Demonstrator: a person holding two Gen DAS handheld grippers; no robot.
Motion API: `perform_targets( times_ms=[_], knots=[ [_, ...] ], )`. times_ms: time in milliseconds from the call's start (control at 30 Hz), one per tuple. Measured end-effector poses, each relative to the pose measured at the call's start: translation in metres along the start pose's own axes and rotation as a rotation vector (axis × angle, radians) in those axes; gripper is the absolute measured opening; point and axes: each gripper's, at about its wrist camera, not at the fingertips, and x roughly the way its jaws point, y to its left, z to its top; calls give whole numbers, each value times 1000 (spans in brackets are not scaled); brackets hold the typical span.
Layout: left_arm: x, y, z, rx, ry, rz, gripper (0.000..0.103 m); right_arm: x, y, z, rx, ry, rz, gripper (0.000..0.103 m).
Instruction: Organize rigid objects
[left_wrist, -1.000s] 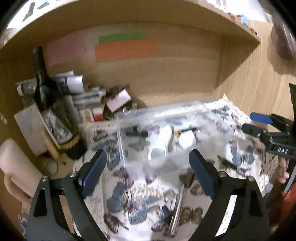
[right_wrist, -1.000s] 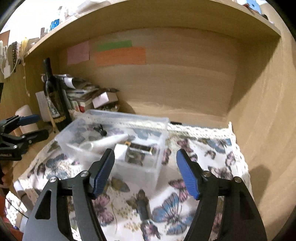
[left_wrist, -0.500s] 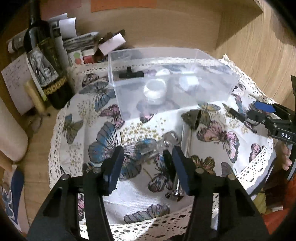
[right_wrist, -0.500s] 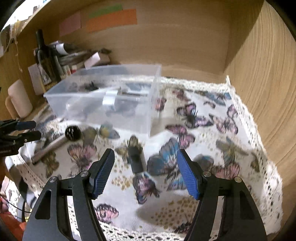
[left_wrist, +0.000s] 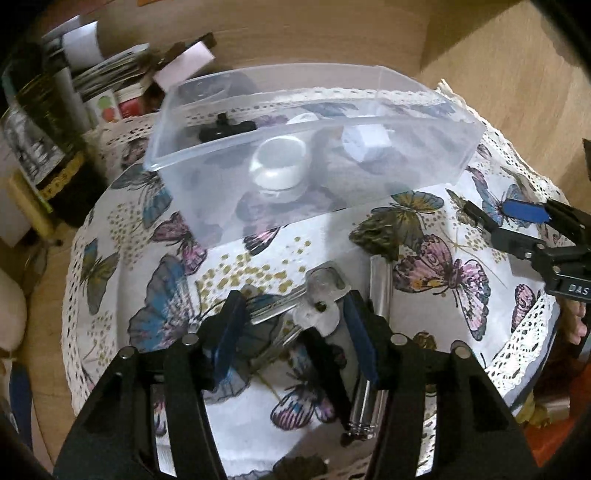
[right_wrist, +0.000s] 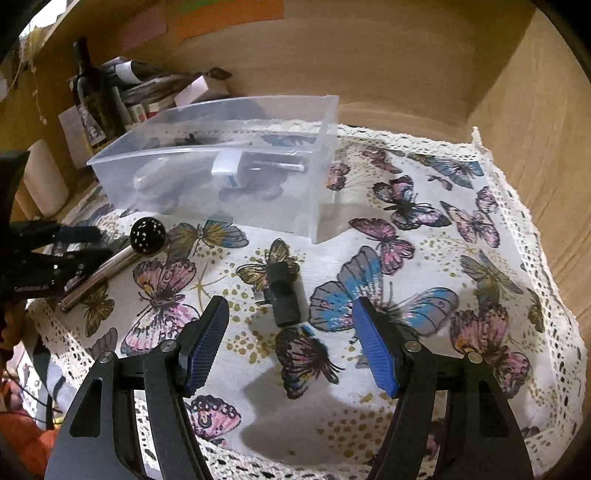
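Left wrist view shows the left gripper (left_wrist: 291, 328) low over the butterfly cloth (left_wrist: 258, 413), its jaws straddling a bunch of keys (left_wrist: 314, 306) without the pads pressing them, so it is released; a steel tube (left_wrist: 376, 317) lies just beside its right finger, and the clear bin (left_wrist: 207, 192) stands beyond with small items inside. In the right wrist view the right gripper (right_wrist: 291, 343) hangs apart-jawed and empty near a small black block (right_wrist: 284, 299) lying on the cloth in front of the bin
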Motion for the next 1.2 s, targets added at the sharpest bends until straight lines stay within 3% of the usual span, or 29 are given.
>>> perform_targets(
  times_ms=[233,333,367,500,533,700,900,1200],
  knots=[
    [4,-5,8,45,5,-22,54,14,2,7,-4,36,2,44],
    [8,-12,11,89,-1,-42,54,16,3,8,-3,38,-6,29],
    [9,-12,12,91,-2,-44,49,16,3,9,0,36,-13,24],
    [10,-12,14,80,-15,-30,29,14,2,10,30,18,-14,24],
    [10,-11,13,78,-18,-30,28,13,1,10,36,14,-12,24],
    [-2,-4,3,36,-51,-22,27,1,2,8,49,-22,-1,24],
    [-31,12,3,-50,-143,-31,27,-17,9,22,14,-90,-16,24],
    [-80,29,10,-97,-291,-11,27,-46,13,53,3,-221,-18,24]
  ],
)
